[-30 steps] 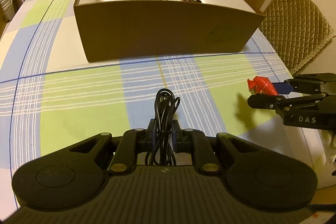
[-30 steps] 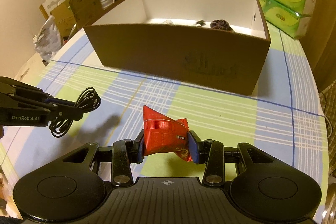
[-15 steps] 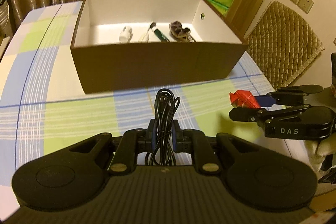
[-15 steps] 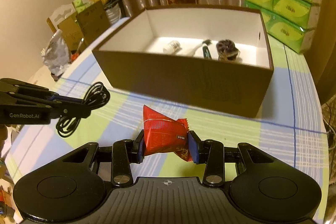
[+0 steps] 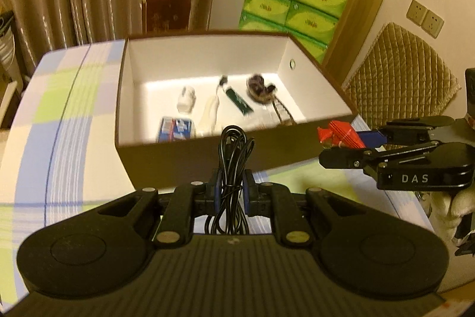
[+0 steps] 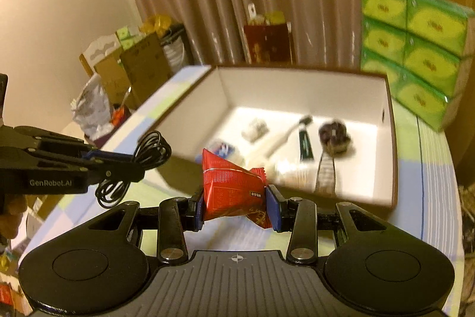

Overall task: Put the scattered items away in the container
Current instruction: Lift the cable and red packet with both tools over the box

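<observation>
The left gripper clenches a coiled black cable above the brown box's near wall. The right gripper grips a red snack packet near the box's near-right corner, above the checked table.

The box is sitting on the table, holding a toothbrush with a plug lying left of it; tissue packs are standing behind.
</observation>
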Available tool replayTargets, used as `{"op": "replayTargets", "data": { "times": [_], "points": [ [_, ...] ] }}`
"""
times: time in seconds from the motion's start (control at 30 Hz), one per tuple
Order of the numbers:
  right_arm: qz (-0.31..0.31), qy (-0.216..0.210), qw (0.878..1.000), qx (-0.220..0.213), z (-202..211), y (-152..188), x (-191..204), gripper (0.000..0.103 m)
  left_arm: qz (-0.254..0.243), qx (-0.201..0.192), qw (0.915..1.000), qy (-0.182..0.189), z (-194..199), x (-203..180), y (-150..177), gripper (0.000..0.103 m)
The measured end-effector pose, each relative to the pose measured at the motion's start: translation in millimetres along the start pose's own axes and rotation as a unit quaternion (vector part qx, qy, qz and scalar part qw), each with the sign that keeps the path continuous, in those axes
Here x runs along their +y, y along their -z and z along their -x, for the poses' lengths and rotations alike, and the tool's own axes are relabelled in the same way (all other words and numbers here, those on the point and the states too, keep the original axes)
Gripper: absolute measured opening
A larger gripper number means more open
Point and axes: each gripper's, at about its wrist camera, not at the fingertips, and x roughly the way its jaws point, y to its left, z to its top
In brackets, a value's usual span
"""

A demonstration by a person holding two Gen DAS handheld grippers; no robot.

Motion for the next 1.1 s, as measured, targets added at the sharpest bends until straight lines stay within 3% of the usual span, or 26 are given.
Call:
{"op": "replayTargets", "data": {
  "times": [0.27, 0.47, 0.8, 1.1],
  "points": [
    [-0.011, -0.005, 1.0, -0.008, -37, -54, -21, 0.038, -0.011, -0.02, 0.9997, -0.008, -20, 18, -57, 0.011],
    [-0.022, 0.003, 1.0, 0.011, -78, -83, -42, 0.038, -0.009, -0.005, 0.9998, -0.017, -59, 36, -95, 0.011],
    [-0.02, 0.022, 0.997, 0.066, -150, -99, -71, 0.038, 0.002, 0.048, 0.9978, -0.046, -141, 69, -128, 0.011],
    [-0.027, 0.022, 0.995, 0.09, -182, -101, -91, 0.038, 0.002, 0.076, 0.9947, -0.069, -193, 82, -139, 0.011]
  ]
}}
